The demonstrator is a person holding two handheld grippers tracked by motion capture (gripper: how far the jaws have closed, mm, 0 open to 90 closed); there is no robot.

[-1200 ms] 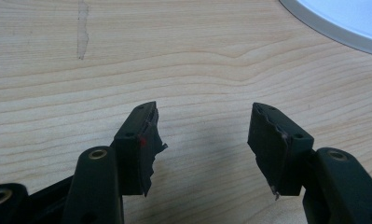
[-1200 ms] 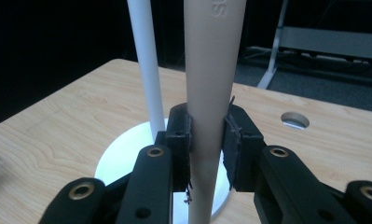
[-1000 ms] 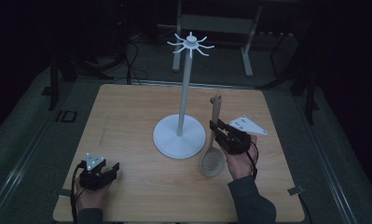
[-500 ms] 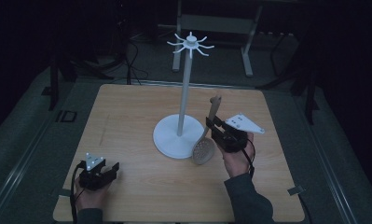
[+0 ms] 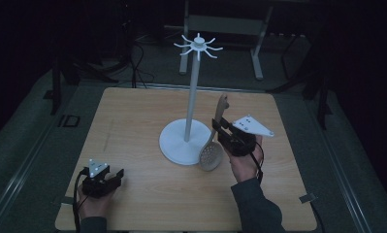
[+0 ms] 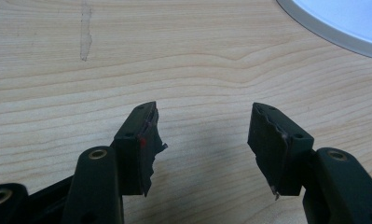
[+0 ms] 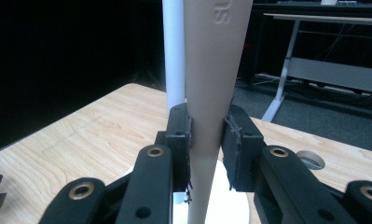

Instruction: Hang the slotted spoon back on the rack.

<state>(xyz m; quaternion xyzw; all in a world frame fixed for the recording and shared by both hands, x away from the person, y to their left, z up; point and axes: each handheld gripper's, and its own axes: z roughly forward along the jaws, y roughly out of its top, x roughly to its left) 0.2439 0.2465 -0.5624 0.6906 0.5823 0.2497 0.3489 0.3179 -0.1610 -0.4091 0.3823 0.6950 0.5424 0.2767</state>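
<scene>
A white stand [image 5: 193, 87] with a round base [image 5: 176, 143] and hooks at its top rises from the middle of the wooden table [image 5: 133, 116]. My right gripper [image 5: 219, 127] is shut on the handle of a beige slotted spoon [image 5: 213, 141], held nearly upright just right of the pole, its perforated bowl hanging by the base rim. The right gripper view has the handle [image 7: 210, 70] clamped between the jaws of the right gripper [image 7: 207, 140], with the white pole [image 7: 174, 51] right behind. My left gripper [image 5: 114, 177] rests open at the table's front left; the left gripper [image 6: 202, 140] holds nothing.
The base rim [image 6: 333, 28] lies ahead and to the right of the left gripper. A metal desk frame [image 5: 220, 24] stands beyond the table's far edge in the dark. A round cable hole [image 7: 310, 159] is in the tabletop.
My right gripper has carried the spoon leftward and up toward the stand, so the spoon's bowl now hangs at the base rim. The left gripper has stayed still.
</scene>
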